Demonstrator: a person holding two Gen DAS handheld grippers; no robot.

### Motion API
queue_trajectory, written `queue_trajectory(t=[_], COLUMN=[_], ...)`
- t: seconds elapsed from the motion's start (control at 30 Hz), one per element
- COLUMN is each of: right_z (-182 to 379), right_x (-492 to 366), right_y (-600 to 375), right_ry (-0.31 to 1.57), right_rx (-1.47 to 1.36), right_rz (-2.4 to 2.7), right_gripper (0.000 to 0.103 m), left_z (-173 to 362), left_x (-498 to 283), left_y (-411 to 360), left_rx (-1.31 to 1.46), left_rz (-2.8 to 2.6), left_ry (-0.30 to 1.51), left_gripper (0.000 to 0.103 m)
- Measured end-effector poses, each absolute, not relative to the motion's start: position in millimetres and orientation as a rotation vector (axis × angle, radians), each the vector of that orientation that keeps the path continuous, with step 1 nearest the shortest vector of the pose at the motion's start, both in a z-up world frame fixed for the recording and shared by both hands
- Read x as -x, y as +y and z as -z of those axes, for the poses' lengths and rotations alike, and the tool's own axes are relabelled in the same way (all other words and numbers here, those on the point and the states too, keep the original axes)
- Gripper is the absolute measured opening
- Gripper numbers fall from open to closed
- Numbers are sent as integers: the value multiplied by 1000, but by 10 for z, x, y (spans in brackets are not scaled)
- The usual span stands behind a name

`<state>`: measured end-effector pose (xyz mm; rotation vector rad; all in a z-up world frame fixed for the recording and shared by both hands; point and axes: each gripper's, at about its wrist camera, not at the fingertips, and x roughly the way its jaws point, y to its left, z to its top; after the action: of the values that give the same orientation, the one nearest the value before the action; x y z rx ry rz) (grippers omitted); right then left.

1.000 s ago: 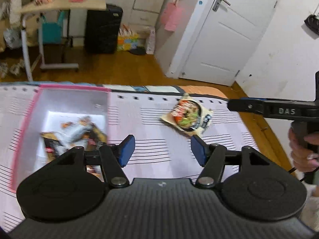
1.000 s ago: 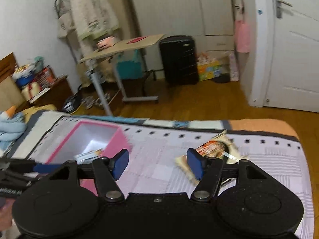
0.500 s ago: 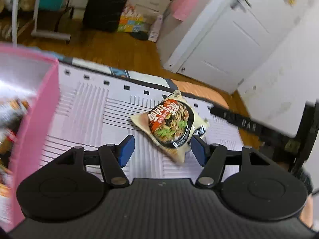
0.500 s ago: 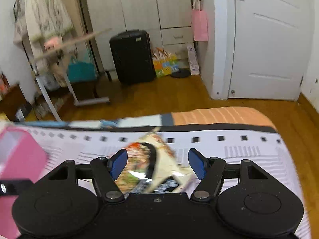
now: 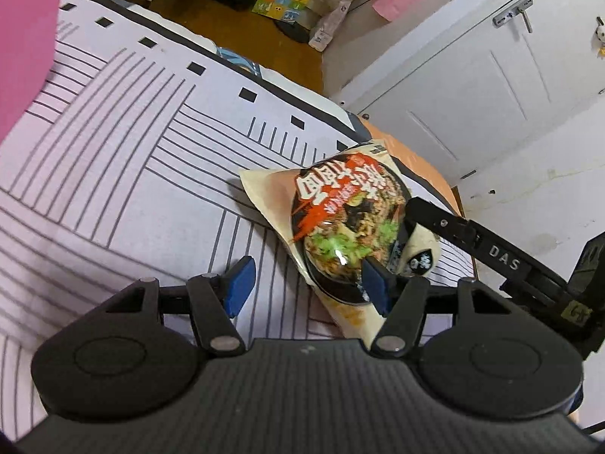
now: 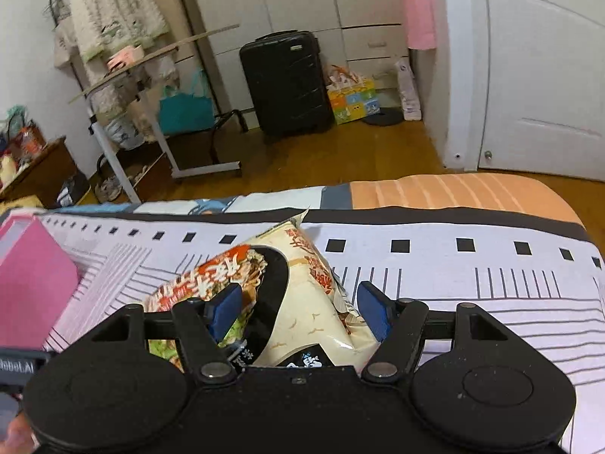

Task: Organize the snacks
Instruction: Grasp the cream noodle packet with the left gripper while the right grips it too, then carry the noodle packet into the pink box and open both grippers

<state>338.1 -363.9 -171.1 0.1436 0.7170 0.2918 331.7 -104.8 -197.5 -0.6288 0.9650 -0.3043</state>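
A cream noodle packet [image 5: 340, 223] with a bowl picture lies on the striped bedspread near the bed's far right corner. My right gripper [image 6: 297, 310] is open, its blue pads straddling the packet [image 6: 302, 291], which sits between them. My left gripper [image 5: 306, 283] is open just in front of the packet, its right pad at the packet's near edge. The right gripper's finger [image 5: 446, 223] shows in the left wrist view, resting over the packet's right side. The pink box [image 6: 30, 276] stands to the left.
The pink box's wall [image 5: 22, 30] fills the left wrist view's top left. The bed edge with an orange sheet [image 6: 453, 193] is just beyond the packet. A black suitcase [image 6: 287, 79], a rolling side table [image 6: 151, 56] and a white door [image 6: 548, 68] stand beyond on the wood floor.
Both grippers moved right, away from the pink box, and closed in on the noodle packet. The right gripper now has the packet between its open pads.
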Motion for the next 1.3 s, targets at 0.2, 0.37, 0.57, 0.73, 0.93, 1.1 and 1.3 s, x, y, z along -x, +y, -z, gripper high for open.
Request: queue_trajectory(t=[0.2, 0.37, 0.57, 0.73, 0.93, 1.1, 1.3], right_z=[1717, 1612, 1645, 1783, 1888, 1883, 1969], right_x=[-3302, -3154, -3052, -3071, -3092, -3098, -3082], right_y=[-3606, -3535, -3485, -3526, -3467, -3341, -3361], right_ry=[766, 877, 904, 935, 942, 934, 869], right_rx=[-129, -140, -97, -107, -151, -121, -169], right_rz=[-338, -462, -410, -380, -438, -440, -408], right_gripper=[74, 73, 72, 82, 94, 98, 103], left_z=[2068, 2094, 1997, 2018, 2086, 2092, 2053], left_x=[-3382, -3356, -3379, -3389, -3394, -3435, -3444], left_y=[-984, -991, -864, -858, -899, -947, -1024], left_rx=[688, 669, 603, 580, 596, 584, 514], left_rz=[383, 406, 394, 392, 427, 446, 460], left_ry=[965, 976, 969, 977, 973, 968, 960], left_gripper=[42, 31, 32, 33, 33, 33, 33])
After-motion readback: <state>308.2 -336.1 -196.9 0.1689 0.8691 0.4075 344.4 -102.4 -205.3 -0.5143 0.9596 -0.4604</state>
